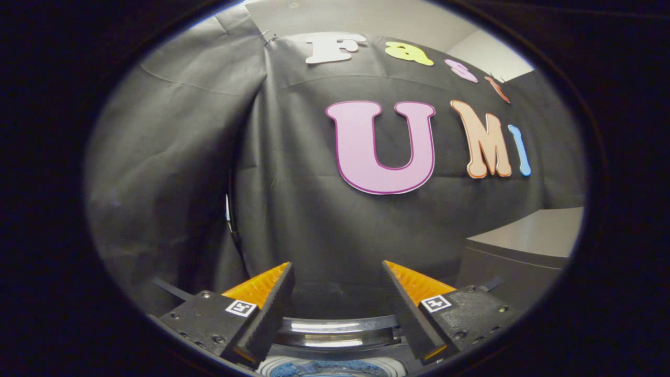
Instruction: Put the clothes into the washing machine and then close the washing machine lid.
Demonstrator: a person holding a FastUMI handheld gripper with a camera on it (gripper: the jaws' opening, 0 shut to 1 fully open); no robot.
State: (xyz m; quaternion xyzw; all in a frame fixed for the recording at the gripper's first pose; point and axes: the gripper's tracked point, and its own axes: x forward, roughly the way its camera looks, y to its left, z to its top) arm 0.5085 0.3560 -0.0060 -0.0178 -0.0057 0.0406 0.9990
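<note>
My gripper (pixel 337 269) stands open, with a wide gap and nothing between its fingers. It points at the black cloth wall of the booth. Below and between the fingers I see part of the washing machine (pixel 335 331): a curved dark rim with a shiny band. Under that rim, at the very bottom between the fingers, a bit of blue speckled stuff (pixel 327 368) shows inside a pale ring; I cannot tell whether it is cloth or the drum. I cannot tell how the lid stands.
The black cloth wall (pixel 314 220) hangs close ahead, with a fold and a dark seam to the left of the fingers. A grey box-like block with a pale flat top (pixel 528 241) stands beyond the right finger.
</note>
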